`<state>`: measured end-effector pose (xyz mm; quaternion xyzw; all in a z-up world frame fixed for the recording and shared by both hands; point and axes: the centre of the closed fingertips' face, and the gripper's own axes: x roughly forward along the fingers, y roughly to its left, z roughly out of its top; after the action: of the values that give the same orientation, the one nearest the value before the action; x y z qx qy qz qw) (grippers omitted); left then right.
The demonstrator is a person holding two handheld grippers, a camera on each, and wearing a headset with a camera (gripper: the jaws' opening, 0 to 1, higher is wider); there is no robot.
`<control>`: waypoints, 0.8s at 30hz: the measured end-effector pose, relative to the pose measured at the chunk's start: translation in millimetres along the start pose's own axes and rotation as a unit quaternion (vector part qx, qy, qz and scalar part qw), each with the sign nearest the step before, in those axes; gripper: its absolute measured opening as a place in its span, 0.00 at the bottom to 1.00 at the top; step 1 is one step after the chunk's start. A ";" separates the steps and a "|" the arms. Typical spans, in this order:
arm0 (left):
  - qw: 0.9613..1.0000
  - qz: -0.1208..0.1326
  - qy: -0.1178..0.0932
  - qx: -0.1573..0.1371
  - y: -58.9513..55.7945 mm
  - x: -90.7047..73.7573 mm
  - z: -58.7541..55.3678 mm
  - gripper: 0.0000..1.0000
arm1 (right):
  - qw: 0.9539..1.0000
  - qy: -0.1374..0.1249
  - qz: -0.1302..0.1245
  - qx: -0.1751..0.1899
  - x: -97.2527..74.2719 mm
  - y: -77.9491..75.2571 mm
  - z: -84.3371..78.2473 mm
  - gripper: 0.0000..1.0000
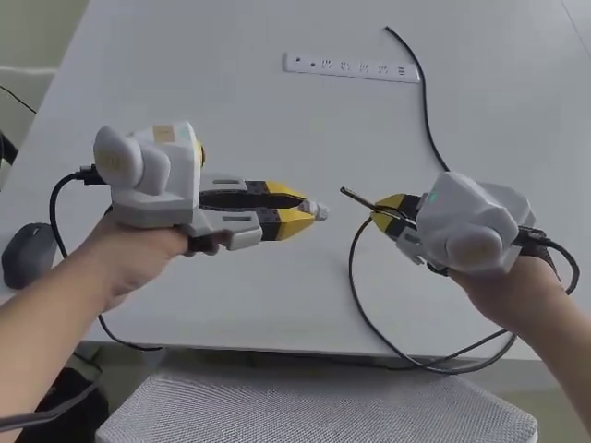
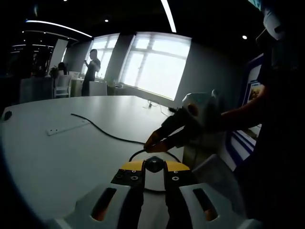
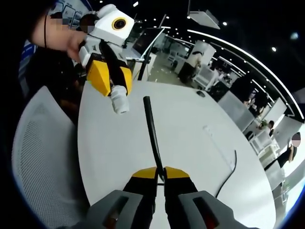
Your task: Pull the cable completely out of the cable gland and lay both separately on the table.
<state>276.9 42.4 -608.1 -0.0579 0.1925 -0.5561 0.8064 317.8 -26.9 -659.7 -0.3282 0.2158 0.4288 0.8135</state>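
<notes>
My left gripper is held above the white table, shut on a small whitish cable gland that sticks out of its yellow tips. The gland shows end-on in the left gripper view and side-on in the right gripper view. My right gripper is shut on the black cable a short way behind its free end. That end points at the gland with a small gap between them. The cable runs straight up from my right jaws, and the rest loops down over the table's front edge.
A white power strip lies at the back of the table, with black cable curving past its right end. A grey mouse sits at the left edge. A grey mesh chair stands below the front edge. People stand far off by the windows.
</notes>
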 end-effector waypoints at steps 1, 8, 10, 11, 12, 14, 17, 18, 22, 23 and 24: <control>1.000 0.001 -0.001 0.000 0.7 -0.5 -0.8 0.15 | 1.000 -0.003 0.000 -0.001 1.1 -1.0 3.7 0.00; 1.000 0.008 -0.006 -0.005 3.8 -4.8 -5.1 0.15 | 1.000 -0.013 0.008 -0.015 12.4 -7.0 25.7 0.00; 1.000 0.011 -0.008 -0.007 5.7 -6.7 -7.2 0.15 | 1.000 -0.016 0.010 -0.020 16.6 -9.3 32.8 0.00; 1.000 0.013 -0.009 -0.008 6.8 -8.0 -8.6 0.15 | 1.000 -0.018 0.011 -0.021 19.0 -10.2 37.2 0.00; 1.000 0.014 -0.009 -0.009 7.4 -8.9 -9.4 0.15 | 0.999 -0.020 0.012 -0.021 20.6 -10.7 40.0 0.00; 1.000 0.018 -0.009 -0.009 9.5 -11.0 -12.3 0.15 | 0.999 -0.021 0.014 -0.024 24.3 -12.3 46.2 0.00; 1.000 0.023 -0.009 -0.009 12.2 -14.3 -16.7 0.15 | 0.999 -0.022 0.018 -0.022 28.9 -13.9 53.2 0.00; 1.000 0.024 -0.011 -0.010 13.1 -15.8 -18.0 0.15 | 0.999 -0.022 0.018 -0.022 30.4 -14.2 55.2 0.00; 0.999 0.030 -0.025 -0.003 15.9 -21.1 -20.1 0.15 | 0.999 -0.024 0.026 -0.017 37.5 -14.3 64.2 0.00; 0.999 0.032 -0.025 -0.006 17.2 -21.9 -21.1 0.15 | 0.999 -0.026 0.029 -0.015 39.3 -14.0 66.2 0.00; 0.999 0.035 -0.026 -0.006 18.8 -23.1 -23.0 0.15 | 0.999 -0.025 0.031 -0.013 42.1 -14.2 67.9 0.00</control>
<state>277.7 73.4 -629.4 -0.0704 0.1767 -0.5250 0.8296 357.1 39.5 -634.4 -0.3212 0.2002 0.4647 0.8005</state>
